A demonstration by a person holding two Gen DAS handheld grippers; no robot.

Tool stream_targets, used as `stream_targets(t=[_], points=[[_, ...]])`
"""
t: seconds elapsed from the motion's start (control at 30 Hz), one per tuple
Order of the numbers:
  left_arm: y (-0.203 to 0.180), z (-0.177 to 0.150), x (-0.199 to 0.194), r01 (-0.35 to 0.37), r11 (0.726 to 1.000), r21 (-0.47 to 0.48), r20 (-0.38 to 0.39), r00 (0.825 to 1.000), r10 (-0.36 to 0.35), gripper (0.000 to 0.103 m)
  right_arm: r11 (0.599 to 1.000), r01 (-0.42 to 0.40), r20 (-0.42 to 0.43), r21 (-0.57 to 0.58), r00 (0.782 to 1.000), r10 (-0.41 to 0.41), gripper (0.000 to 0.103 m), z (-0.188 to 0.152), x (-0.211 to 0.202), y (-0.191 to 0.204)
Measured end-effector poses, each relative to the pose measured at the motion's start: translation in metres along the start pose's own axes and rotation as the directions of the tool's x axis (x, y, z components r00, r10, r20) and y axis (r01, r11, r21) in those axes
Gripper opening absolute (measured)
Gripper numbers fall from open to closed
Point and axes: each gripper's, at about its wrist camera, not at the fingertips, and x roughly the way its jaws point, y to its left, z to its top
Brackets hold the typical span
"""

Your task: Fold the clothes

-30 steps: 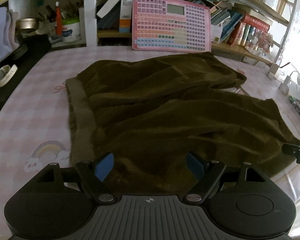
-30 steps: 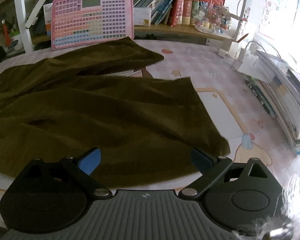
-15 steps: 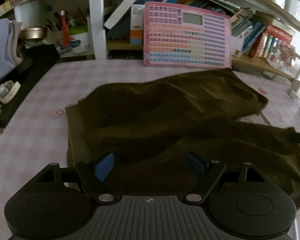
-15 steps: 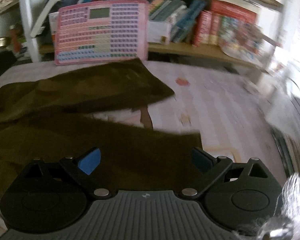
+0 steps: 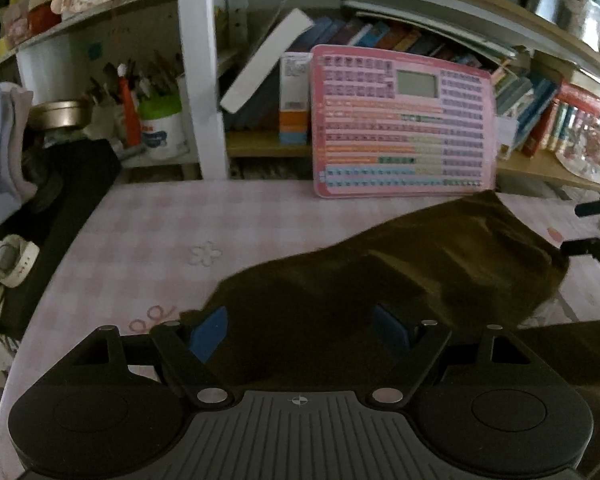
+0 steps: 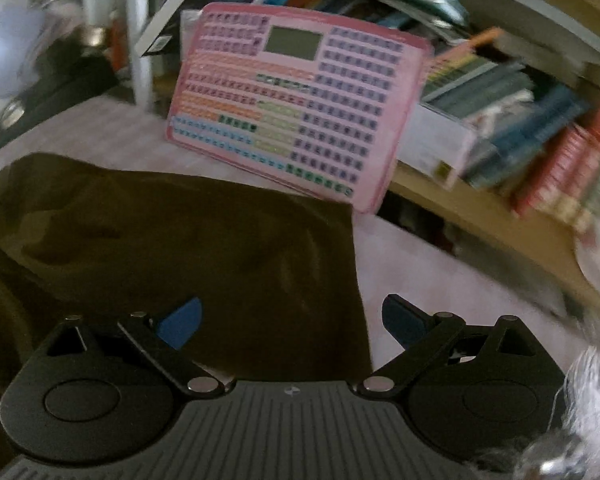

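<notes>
A dark olive-brown garment (image 5: 400, 280) lies spread on the pink checked table, with one leg reaching toward the far right. My left gripper (image 5: 302, 330) is open and empty over the garment's near left part. My right gripper (image 6: 292, 318) is open and empty over the far leg's end edge (image 6: 220, 248). The right gripper's black fingers also show at the right edge of the left wrist view (image 5: 596, 232).
A pink keyboard toy (image 5: 400, 124) leans on the bookshelf behind the table; it also shows in the right wrist view (image 6: 296, 100). Books (image 6: 540, 128) fill the shelf. A pen cup (image 5: 160, 124), a metal bowl (image 5: 58, 114), a watch (image 5: 14, 260) and a black mat (image 5: 60, 216) are at the left.
Both grippers have moved forward over the garment toward the far leg. The right wrist view has swung left and is blurred. Both stay open.
</notes>
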Motion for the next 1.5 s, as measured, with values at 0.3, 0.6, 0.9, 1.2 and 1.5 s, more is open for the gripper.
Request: stream_targets(t=[0.3, 0.6, 0.9, 1.2, 1.5], points=[[0.032, 0.015, 0.032, -0.047, 0.999, -0.015, -0.013, 0.999, 0.047, 0.082, 0.994, -0.057, 0.069, 0.092, 0.996, 0.051, 0.097, 0.047, 0.046, -0.051], [0.036, 0.024, 0.059, -0.026, 1.0, 0.004, -0.026, 0.999, 0.026, 0.082, 0.99, -0.108, 0.046, 0.094, 0.994, 0.104, 0.097, 0.06, 0.084, -0.066], [0.039, 0.027, 0.084, 0.012, 1.0, 0.018, -0.027, 1.0, -0.012, 0.081, 0.99, -0.12, 0.051, 0.073, 0.992, 0.116, 0.094, 0.053, 0.11, -0.066], [0.046, 0.029, 0.102, 0.049, 0.998, 0.046, -0.034, 0.998, -0.047, 0.075, 0.995, -0.079, 0.053, 0.066, 0.996, 0.075, 0.071, 0.047, 0.133, -0.065], [0.036, 0.035, 0.126, 0.144, 0.983, 0.112, -0.118, 0.984, -0.13, 0.047, 0.991, -0.074, 0.045, 0.112, 0.997, 0.069, 0.046, 0.04, 0.144, -0.069]])
